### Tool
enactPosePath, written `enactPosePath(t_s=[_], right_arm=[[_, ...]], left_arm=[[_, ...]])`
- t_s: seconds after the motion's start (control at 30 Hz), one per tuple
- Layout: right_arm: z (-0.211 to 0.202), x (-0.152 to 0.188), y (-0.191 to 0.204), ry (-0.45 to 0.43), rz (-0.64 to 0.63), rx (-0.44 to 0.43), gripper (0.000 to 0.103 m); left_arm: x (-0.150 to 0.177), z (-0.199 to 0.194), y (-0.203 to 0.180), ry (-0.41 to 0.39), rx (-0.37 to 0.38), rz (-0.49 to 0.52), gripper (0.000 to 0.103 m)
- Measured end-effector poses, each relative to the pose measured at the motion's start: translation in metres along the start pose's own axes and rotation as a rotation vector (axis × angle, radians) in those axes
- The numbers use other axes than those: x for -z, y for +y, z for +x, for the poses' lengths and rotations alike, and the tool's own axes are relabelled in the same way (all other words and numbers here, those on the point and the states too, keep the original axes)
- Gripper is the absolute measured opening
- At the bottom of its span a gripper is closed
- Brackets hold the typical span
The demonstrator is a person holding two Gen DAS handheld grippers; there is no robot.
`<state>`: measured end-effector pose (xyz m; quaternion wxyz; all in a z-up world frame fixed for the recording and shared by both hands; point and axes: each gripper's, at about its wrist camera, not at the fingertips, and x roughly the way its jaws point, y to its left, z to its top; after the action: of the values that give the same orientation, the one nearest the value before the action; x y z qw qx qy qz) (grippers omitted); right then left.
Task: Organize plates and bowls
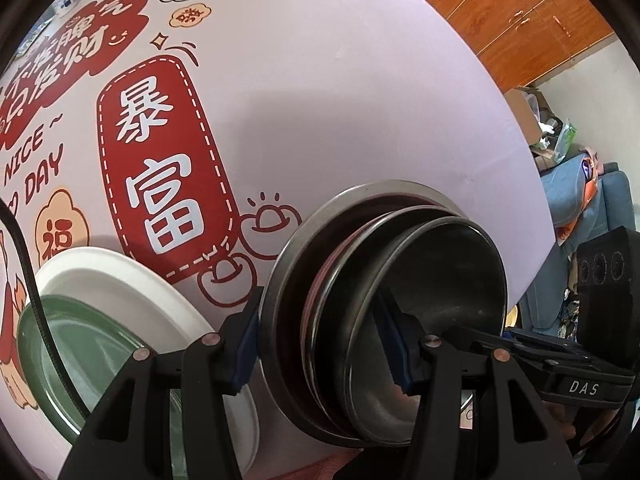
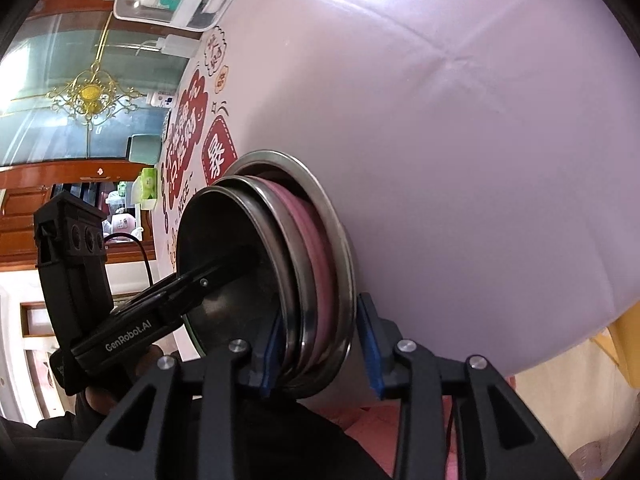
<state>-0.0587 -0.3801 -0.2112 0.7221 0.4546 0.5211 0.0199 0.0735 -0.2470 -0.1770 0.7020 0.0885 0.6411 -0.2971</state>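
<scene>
**Nested bowls in a two-sided grip, plates waiting at lower left**

At lower left of the left wrist view: one green plate [image 1: 100, 360] lying in one white plate [image 1: 132, 280], both on the lilac printed tablecloth [image 1: 340, 100].

At lower centre: left gripper [image 1: 320, 348] clamped across the near wall of the stack of bowls [image 1: 440, 280], one pad outside the largest bowl and the other inside the innermost.

In the right wrist view, again at lower centre: right gripper [image 2: 322, 344] straddling the opposite side of the same stack, jaws apart, with the inner pad at the rims and a slim gap showing at the outer pad. Cannot tell whether the stack rests on the cloth or hangs just above it.

For a clean move:
- Close the right jaws fully before taking any load.
- Grip all the rims together, not only the inner ones, since loosely nested steel probably slides.
- Lift both sides evenly and hold the stack level.
- Set down well apart from the plates, or beside them as a separate pile.

Count:
- Four bowls by the visible rims, apparently three steel and one pink sandwiched between.
- Two plates.
- Two grippers.
</scene>
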Motion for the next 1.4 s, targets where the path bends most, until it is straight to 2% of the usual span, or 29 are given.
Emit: enactPosePath(t_s=[0.23,0.53,1.03,1.4], right_arm=[[-0.014,0.009,0.008,-0.022,-0.059,-0.011,0.034],[-0.023,0.023,0.026,-0.014,-0.158,-0.023,0.034],[0.003,0.041,0.076,0.101,-0.366,-0.05,0.034],[0.026,0.051,0.107,0.166,-0.461,-0.036,0.034]], left_arm=[[0.019,-0.022,-0.004,-0.075,-0.006,-0.016,0.052],[0.059,-0.049,-0.001,-0.162,-0.019,-0.083,0.051],[0.118,-0.096,0.029,-0.322,-0.077,-0.258,0.051],[0.146,-0.113,0.06,-0.371,-0.086,-0.352,0.051]])
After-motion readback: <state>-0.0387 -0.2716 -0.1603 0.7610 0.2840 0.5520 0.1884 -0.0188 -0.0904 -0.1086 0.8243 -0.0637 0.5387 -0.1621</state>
